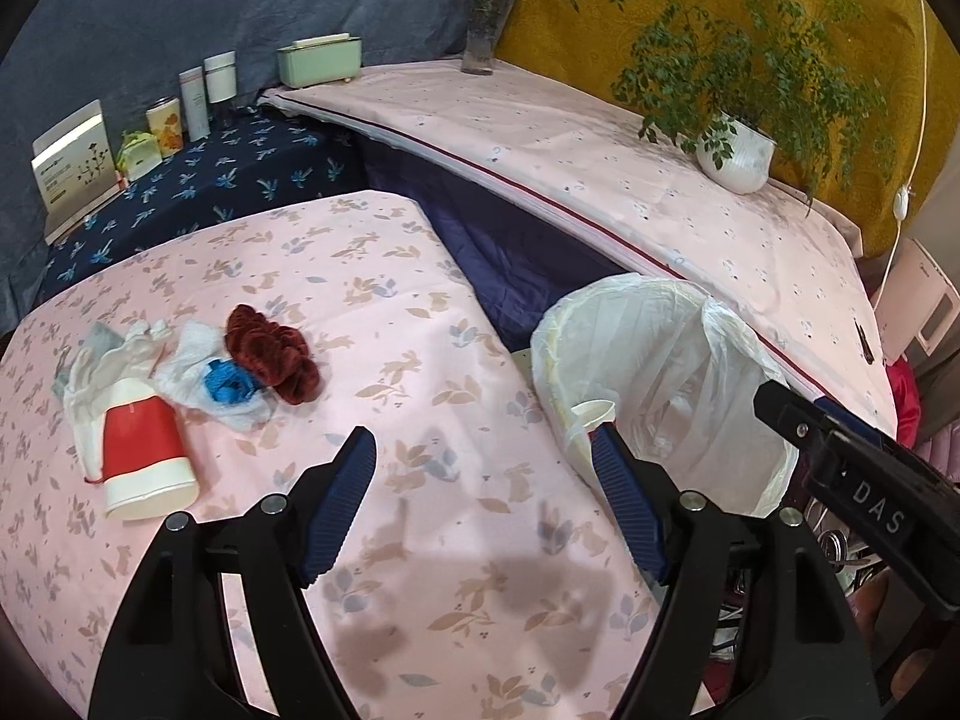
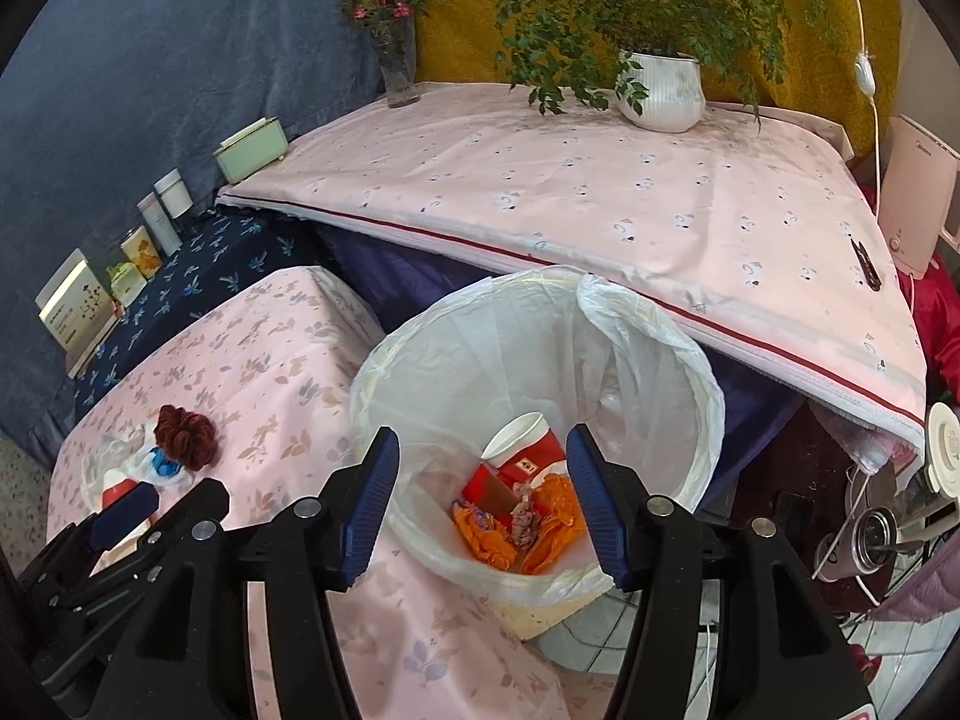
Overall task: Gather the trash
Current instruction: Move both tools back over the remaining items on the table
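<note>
In the left wrist view my left gripper (image 1: 483,438) is open above the pink leaf-print tablecloth (image 1: 420,324), with nothing between its blue pads. To its left lie a tipped red and white paper cup (image 1: 144,456), a white glove (image 1: 99,360), a crumpled white tissue with a blue scrap (image 1: 225,387) and a dark red fabric scrunchie (image 1: 273,354). In the right wrist view my right gripper (image 2: 483,438) hangs open over the white-lined bin (image 2: 690,378). Inside the bin lie a red and white cup (image 2: 519,441) and orange wrappers (image 2: 546,531), clear of the pads.
A second pink-covered table (image 2: 600,192) stands behind the bin with a potted plant (image 2: 660,90) and a flower vase (image 2: 399,75). A green box (image 1: 318,63), tins and cards line the dark blue shelf (image 1: 240,174). A white appliance (image 2: 918,198) and cables sit at the right.
</note>
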Motion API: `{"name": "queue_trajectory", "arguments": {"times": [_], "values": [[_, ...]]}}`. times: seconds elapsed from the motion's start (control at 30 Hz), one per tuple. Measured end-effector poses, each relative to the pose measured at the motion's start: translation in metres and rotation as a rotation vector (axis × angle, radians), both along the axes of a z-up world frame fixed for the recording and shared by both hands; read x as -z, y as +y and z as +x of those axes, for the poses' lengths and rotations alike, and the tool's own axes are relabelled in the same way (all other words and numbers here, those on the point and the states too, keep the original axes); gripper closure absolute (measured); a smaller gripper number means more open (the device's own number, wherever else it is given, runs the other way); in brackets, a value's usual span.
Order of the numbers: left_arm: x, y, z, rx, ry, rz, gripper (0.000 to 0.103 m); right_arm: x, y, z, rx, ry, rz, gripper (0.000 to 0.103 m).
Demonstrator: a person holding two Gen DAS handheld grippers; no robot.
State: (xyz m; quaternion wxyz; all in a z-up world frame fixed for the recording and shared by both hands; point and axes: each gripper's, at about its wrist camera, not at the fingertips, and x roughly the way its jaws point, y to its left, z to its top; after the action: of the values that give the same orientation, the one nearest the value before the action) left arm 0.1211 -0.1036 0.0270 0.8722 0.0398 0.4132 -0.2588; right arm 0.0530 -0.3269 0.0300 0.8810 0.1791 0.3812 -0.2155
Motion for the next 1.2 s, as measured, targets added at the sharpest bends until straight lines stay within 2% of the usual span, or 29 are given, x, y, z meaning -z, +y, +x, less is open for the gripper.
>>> {"name": "queue_trajectory", "arguments": {"times": [0.2,0.3,0.7,0.97,1.2], "values": [[-0.007,0.037,-0.001,-0.066,-0.016,-0.015,0.029,-0.002,0.028,0.002,-0.046,-0.006,-0.005,0.041],[-0.008,0.064,0.002,-0.125,-0.022,-0.024,0.023,0.000,0.047,0.006,-0.086,0.000,-0.010,0.041],[0.013,0.156,0.024,-0.319,0.024,-0.013,0.019,0.019,0.115,0.030,-0.218,0.046,-0.007,0.040],[0.033,0.181,0.038,-0.368,0.083,-0.009,0.011,0.028,0.143,0.049,-0.273,0.067,-0.005,0.039],[0.048,0.176,0.060,-0.381,0.124,0.013,0.011,0.034,0.155,0.073,-0.295,0.076,-0.007,0.037]]}}
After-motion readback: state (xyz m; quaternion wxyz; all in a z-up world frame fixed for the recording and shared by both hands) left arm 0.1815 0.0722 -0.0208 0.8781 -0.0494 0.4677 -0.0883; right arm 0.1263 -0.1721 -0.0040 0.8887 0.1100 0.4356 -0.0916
